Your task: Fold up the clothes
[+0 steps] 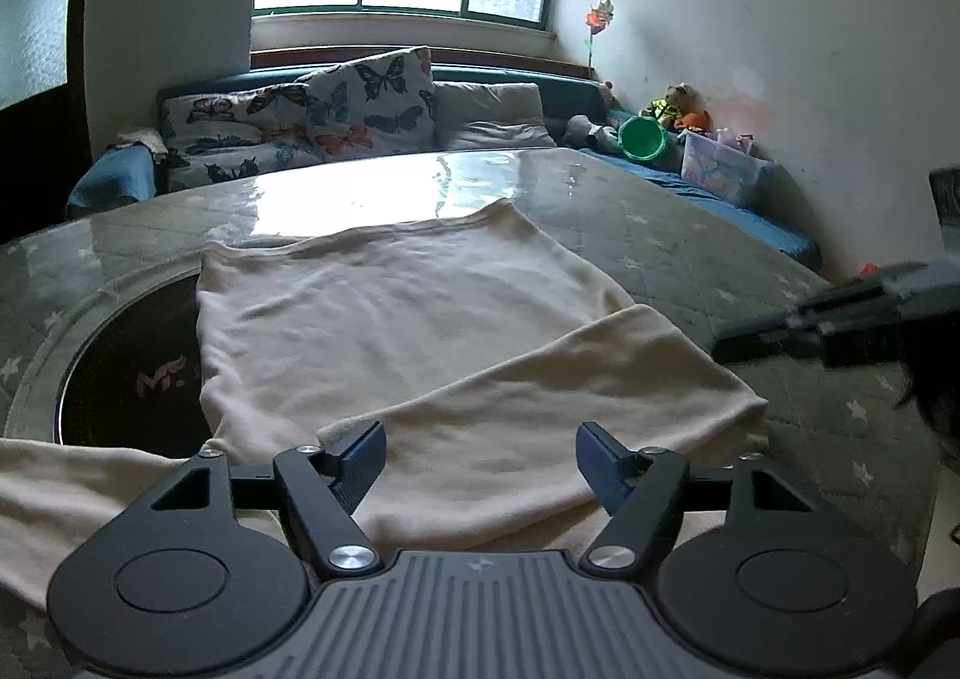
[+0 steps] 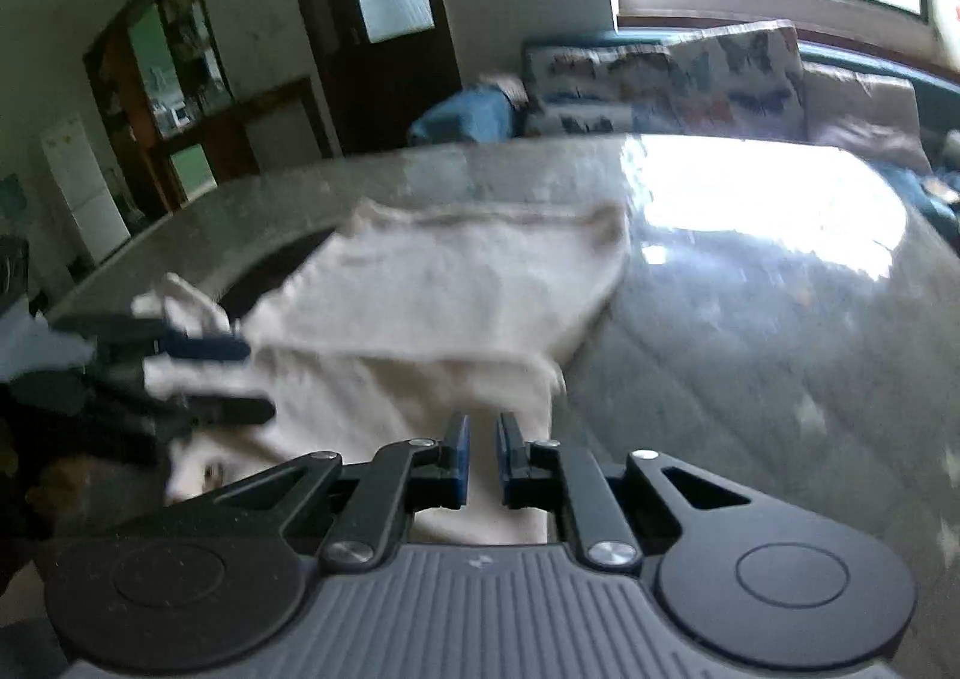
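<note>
A grey star-patterned tabletop (image 1: 690,235) under a glossy clear cover is shown, with a dark round inset (image 1: 138,373) near its left edge. Behind the far edge a sofa is seen, carrying butterfly-print cushions (image 1: 336,121), a green bucket (image 1: 643,138) and a clear plastic box (image 1: 720,166).

A cream garment (image 1: 384,313) is spread across the middle of the tabletop, reaching from the near edge toward the centre and overlapping the inset. One flap (image 1: 540,415) is laid diagonally over the near right part of the garment.

The left gripper (image 1: 480,466) is held low over the near edge, its jaws set wide apart. The folded flap lies between and below the fingers (image 1: 360,460); no cloth is seen pinched, though contact of the left pad with the hem cannot be told.

The right gripper (image 2: 482,460) is shown in its own view with the jaws drawn to a narrow slot. Cream cloth is seen in the gap and beneath the fingers (image 2: 457,457), at the garment's right edge; whether it is pinched cannot be told through the blur. In the left wrist view this gripper (image 1: 726,346) appears blurred beside the flap's right margin.
</note>
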Action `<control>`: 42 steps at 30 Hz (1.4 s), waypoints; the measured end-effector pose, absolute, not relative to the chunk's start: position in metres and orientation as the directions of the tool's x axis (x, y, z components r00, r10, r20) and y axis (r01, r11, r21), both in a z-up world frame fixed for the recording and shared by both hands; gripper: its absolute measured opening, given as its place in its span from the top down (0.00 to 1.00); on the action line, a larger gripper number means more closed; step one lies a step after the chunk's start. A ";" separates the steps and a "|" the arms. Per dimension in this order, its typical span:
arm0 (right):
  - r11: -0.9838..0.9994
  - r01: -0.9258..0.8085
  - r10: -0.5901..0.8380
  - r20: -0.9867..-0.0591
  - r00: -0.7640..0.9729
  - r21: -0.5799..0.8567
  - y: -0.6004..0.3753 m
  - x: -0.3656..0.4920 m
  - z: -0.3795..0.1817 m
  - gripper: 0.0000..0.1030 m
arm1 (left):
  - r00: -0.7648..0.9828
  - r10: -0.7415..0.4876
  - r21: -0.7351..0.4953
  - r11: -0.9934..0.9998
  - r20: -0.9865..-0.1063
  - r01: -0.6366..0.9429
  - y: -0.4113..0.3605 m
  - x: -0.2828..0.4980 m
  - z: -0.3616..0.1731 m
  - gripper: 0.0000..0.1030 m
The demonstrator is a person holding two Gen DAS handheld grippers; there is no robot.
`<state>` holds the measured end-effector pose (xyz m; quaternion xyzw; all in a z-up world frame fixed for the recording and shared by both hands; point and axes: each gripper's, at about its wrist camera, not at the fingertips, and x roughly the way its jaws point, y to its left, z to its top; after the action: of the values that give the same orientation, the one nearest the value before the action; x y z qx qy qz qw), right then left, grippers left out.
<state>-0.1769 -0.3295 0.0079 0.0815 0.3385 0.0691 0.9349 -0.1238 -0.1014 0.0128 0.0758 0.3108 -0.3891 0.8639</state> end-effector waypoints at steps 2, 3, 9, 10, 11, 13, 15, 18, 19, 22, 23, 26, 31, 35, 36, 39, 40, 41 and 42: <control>0.976 -0.087 0.192 -0.614 0.766 0.197 -0.327 -0.162 0.005 0.91 | 0.503 -0.622 -0.113 0.689 -0.600 0.716 -0.103 -0.123 0.012 0.38; 0.977 -0.088 0.191 -0.616 0.764 0.193 -0.327 -0.155 0.002 0.91 | 0.503 -0.619 -0.112 0.690 -0.604 0.715 -0.103 -0.122 0.010 0.38; 0.979 -0.040 0.160 -0.641 0.750 0.198 -0.337 -0.133 -0.018 0.96 | 0.500 -0.587 -0.107 0.710 -0.636 0.697 -0.102 -0.115 -0.002 0.42; 0.979 -0.037 0.159 -0.638 0.753 0.200 -0.337 -0.134 -0.018 0.96 | 0.499 -0.590 -0.110 0.708 -0.634 0.698 -0.101 -0.115 -0.003 0.42; 0.981 -0.038 0.153 -0.632 0.760 0.191 -0.336 -0.137 -0.015 0.96 | 0.499 -0.593 -0.110 0.706 -0.632 0.699 -0.100 -0.115 -0.003 0.42; 0.983 -0.054 0.154 -0.616 0.772 0.178 -0.333 -0.144 -0.009 0.95 | 0.499 -0.593 -0.110 0.706 -0.632 0.699 -0.099 -0.114 -0.003 0.42; 0.982 -0.080 0.169 -0.614 0.771 0.170 -0.330 -0.151 -0.006 0.94 | 0.501 -0.595 -0.115 0.709 -0.629 0.696 -0.099 -0.115 -0.002 0.42; 0.987 -0.088 0.157 -0.650 0.744 0.138 -0.327 -0.152 -0.016 0.94 | 0.514 -0.588 -0.111 0.718 -0.625 0.687 -0.097 -0.116 -0.002 0.42; 0.989 -0.077 0.141 -0.659 0.739 0.126 -0.329 -0.152 -0.020 0.96 | 0.517 -0.588 -0.114 0.721 -0.622 0.683 -0.096 -0.117 -0.001 0.42; 0.989 -0.055 0.134 -0.655 0.744 0.140 -0.332 -0.153 -0.019 0.96 | 0.550 -0.575 -0.113 0.747 -0.606 0.656 -0.085 -0.119 0.005 0.41; 0.989 -0.053 0.132 -0.650 0.748 0.140 -0.332 -0.153 -0.017 0.96 | 0.565 -0.567 -0.118 0.761 -0.599 0.638 -0.079 -0.119 0.008 0.41; 0.989 -0.080 0.140 -0.630 0.764 0.122 -0.325 -0.152 -0.012 0.94 | 0.615 -0.528 -0.130 0.810 -0.586 0.571 -0.060 -0.115 0.013 0.41; 0.985 -0.089 0.163 -0.658 0.735 0.145 -0.322 -0.142 -0.022 0.91 | 0.732 -0.375 -0.070 0.909 -0.569 0.411 -0.028 -0.101 0.020 0.41; 0.985 -0.092 0.166 -0.657 0.736 0.146 -0.322 -0.144 -0.021 0.89 | 0.812 -0.205 -0.052 0.976 -0.547 0.211 0.007 -0.082 0.026 0.41; 0.985 -0.092 0.166 -0.658 0.735 0.146 -0.322 -0.144 -0.021 0.89 | 0.828 -0.148 -0.040 0.988 -0.541 0.151 0.015 -0.077 0.027 0.41; 0.984 -0.091 0.170 -0.656 0.735 0.152 -0.322 -0.144 -0.021 0.84 | 0.844 -0.004 -0.020 1.000 -0.537 -0.008 0.036 -0.064 0.025 0.41; 0.984 -0.092 0.171 -0.655 0.736 0.154 -0.321 -0.144 -0.021 0.81 | 0.841 0.031 -0.024 0.998 -0.540 -0.053 0.043 -0.059 0.023 0.41; 0.984 -0.093 0.173 -0.655 0.736 0.155 -0.320 -0.145 -0.020 0.81 | 0.836 0.062 -0.030 0.995 -0.545 -0.093 0.049 -0.055 0.021 0.41; 0.984 -0.095 0.173 -0.654 0.736 0.154 -0.320 -0.145 -0.020 0.80 | 0.831 0.089 -0.034 0.991 -0.550 -0.129 0.055 -0.051 0.020 0.41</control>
<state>-0.1448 -0.3195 -0.0202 0.0550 0.3559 0.0721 0.9301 -0.0510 0.0547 0.0196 -0.0350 0.2855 0.0570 0.9560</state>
